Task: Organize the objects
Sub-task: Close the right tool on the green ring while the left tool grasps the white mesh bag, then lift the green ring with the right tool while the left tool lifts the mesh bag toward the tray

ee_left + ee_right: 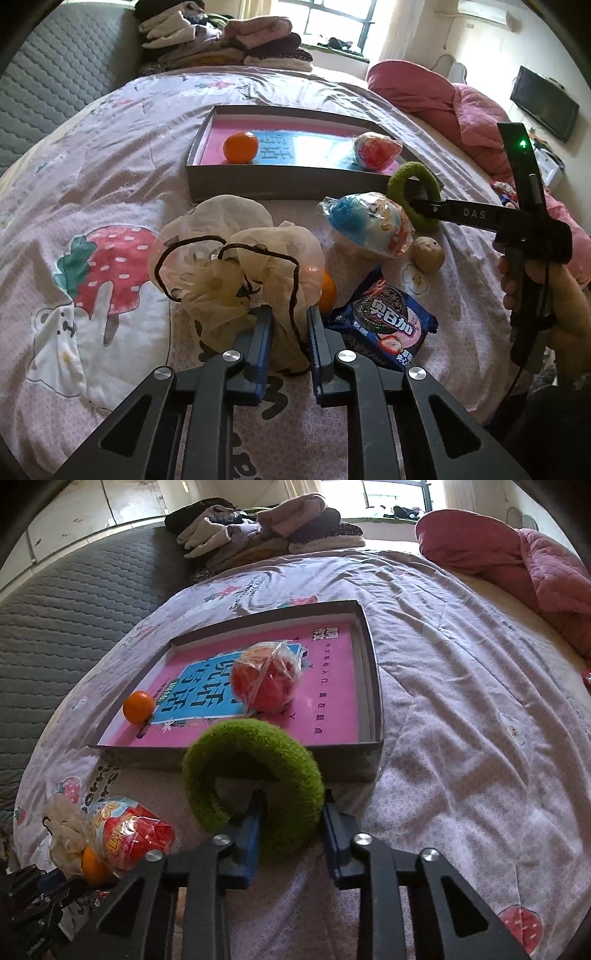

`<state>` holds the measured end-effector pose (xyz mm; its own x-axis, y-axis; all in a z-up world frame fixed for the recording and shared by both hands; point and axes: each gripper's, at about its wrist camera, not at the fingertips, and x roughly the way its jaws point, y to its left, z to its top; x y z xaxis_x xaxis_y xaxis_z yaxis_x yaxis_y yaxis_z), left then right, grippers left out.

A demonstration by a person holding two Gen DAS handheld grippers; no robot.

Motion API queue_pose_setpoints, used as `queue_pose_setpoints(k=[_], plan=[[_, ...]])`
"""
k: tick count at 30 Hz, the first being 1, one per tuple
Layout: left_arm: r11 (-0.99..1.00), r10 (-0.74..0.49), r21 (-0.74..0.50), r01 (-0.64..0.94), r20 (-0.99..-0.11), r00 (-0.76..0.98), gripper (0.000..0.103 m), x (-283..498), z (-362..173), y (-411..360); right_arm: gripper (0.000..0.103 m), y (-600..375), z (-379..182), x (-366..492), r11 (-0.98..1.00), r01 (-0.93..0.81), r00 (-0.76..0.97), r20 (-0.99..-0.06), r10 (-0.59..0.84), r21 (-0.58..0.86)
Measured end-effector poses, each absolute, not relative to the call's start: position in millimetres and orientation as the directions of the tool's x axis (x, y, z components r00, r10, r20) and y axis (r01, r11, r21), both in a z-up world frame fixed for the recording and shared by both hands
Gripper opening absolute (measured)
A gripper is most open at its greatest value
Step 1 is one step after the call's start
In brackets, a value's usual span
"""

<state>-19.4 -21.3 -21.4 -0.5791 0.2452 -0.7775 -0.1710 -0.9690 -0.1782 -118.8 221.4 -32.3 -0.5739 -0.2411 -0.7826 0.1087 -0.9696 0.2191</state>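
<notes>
Nearest in the left wrist view, the left tongs [290, 334] reach forward and slightly down over the bed [110, 155], their two blue-padded fingers pinching the lower folds of a cream mesh bag [236, 266] with a dark drawstring looped across it; the bag bulges upward and away from the tongs, lying on the strawberry-print sheet. Just right of the bag an orange [327, 290] peeks out, and beside it lies a dark blue biscuit packet [384, 325], its long axis running from near right to far left. Farther on sit a wrapped blue-and-white snack ball [369, 227] and a small brown nut-like object [427, 254] just right of it. At the right, the person's right hand [546, 295] grips the handle upright, and the right tongs [413, 201] extend horizontally to the left. In the right wrist view, the right tongs [293, 812] are closed on the near edge of a green fuzzy ring [255, 786], which stands upright, its opening facing left, held above the sheet just before the near wall of the grey box [373, 672]. The box lies flat, its long axis left to right, with a pink book cover as its floor, holding a second orange [139, 707] at the left and a wrapped red snack ball [267, 677] near the middle. Farthest, folded clothes [266, 524] are piled, with a pink quilt [517, 561] at the far right.
</notes>
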Motion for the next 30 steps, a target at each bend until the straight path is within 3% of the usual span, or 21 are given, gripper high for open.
queue_pose_setpoints(k=[3, 6, 11, 30], plan=[[-0.967, 0.254, -0.190, -0.170, -0.774, -0.579, 0.013, -21.0, -22.2, -23.6, 0.016, 222.1, -32.9, -119.9, -0.965, 0.105, -0.570, -0.780, -0.258, 0.241], [-0.964, 0.264, -0.199, -0.173, -0.769, -0.582, 0.011, -22.9, -20.9, -25.3, 0.014, 223.6, -32.3, -121.0, -0.959, 0.112, -0.566, -0.776, -0.278, 0.262], [-0.952, 0.305, -0.255, -0.169, -0.753, -0.583, 0.006, -26.3, -16.4, -34.8, 0.014, 221.2, -29.7, -119.0, -0.957, 0.127, -0.573, -0.769, -0.284, 0.259], [-0.955, 0.290, -0.252, -0.155, -0.692, -0.661, 0.005, -37.6, 9.6, -37.8, 0.013, 214.6, -16.2, -114.0, -0.940, 0.166, -0.592, -0.732, -0.337, 0.299]])
